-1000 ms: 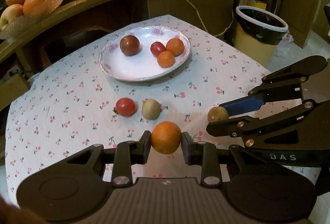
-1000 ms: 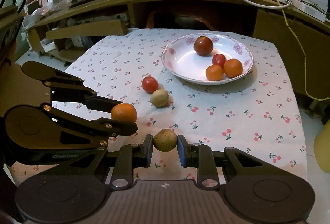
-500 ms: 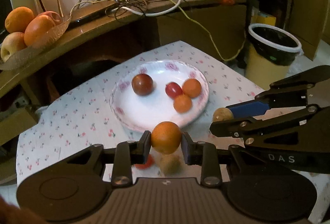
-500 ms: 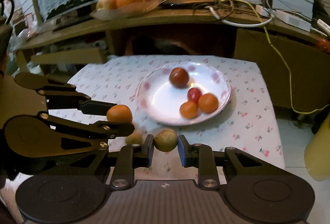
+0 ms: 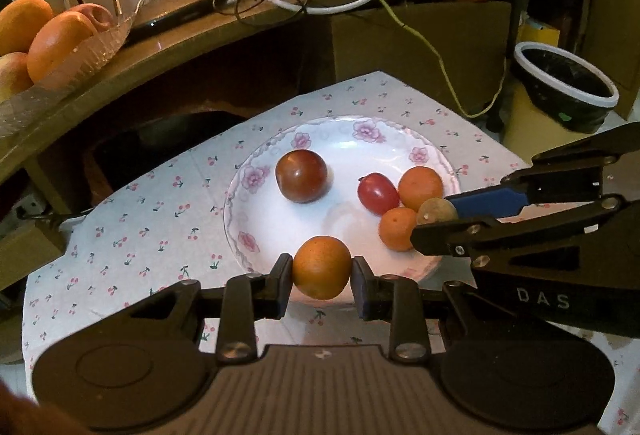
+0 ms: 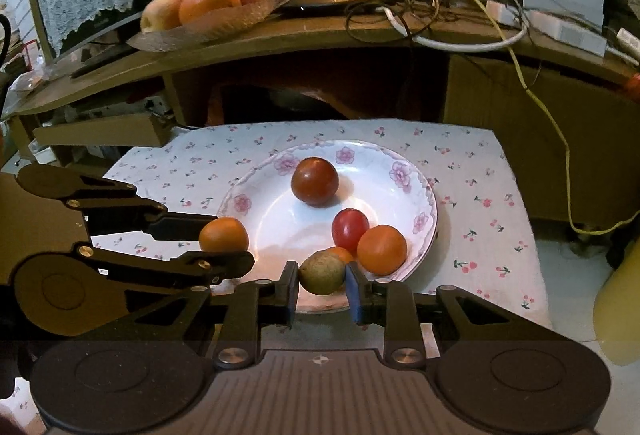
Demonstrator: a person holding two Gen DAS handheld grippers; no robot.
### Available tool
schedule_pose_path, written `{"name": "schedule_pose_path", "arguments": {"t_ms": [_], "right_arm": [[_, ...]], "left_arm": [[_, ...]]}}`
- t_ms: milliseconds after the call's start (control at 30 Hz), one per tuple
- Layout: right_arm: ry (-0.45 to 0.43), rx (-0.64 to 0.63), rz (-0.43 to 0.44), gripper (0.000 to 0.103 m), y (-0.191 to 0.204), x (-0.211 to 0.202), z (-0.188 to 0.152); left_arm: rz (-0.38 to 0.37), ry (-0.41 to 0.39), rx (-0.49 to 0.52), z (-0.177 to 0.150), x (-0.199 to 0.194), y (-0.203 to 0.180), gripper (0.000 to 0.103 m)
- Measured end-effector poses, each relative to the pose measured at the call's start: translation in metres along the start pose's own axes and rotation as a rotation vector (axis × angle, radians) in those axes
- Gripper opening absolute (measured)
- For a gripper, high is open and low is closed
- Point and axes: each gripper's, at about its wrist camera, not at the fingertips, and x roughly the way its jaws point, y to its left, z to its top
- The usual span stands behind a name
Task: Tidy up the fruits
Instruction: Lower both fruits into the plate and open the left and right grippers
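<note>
Left gripper [image 5: 322, 269] fingers clamped on orange [image 5: 322, 267], held over near rim of plate [image 5: 256, 179]. Right gripper [image 6: 322, 275] fingers clamped on greenish-brown fruit [image 6: 322, 272], also over plate rim.

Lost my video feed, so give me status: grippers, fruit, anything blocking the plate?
Left gripper shut on round orange fruit. Right gripper shut on small yellow-green fruit. Both over white floral plate; four fruits crowd its right half.
</note>
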Motion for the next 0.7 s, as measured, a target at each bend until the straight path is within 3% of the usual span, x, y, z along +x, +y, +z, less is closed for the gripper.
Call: {"name": "schedule_pose_path", "arguments": {"t_ms": [200,700], "right_arm": [[0.037,0.022,0.004,0.028,-0.006,0.017,0.002],[0.012,-0.028,0.012,0.029,-0.006,0.025,0.008]], "left_arm": [[-0.012,0.012,-0.032,0.004,0.015,0.009,0.036],[-0.004,0.018,-0.07,0.006,0.032,0.019,0.036]]}}
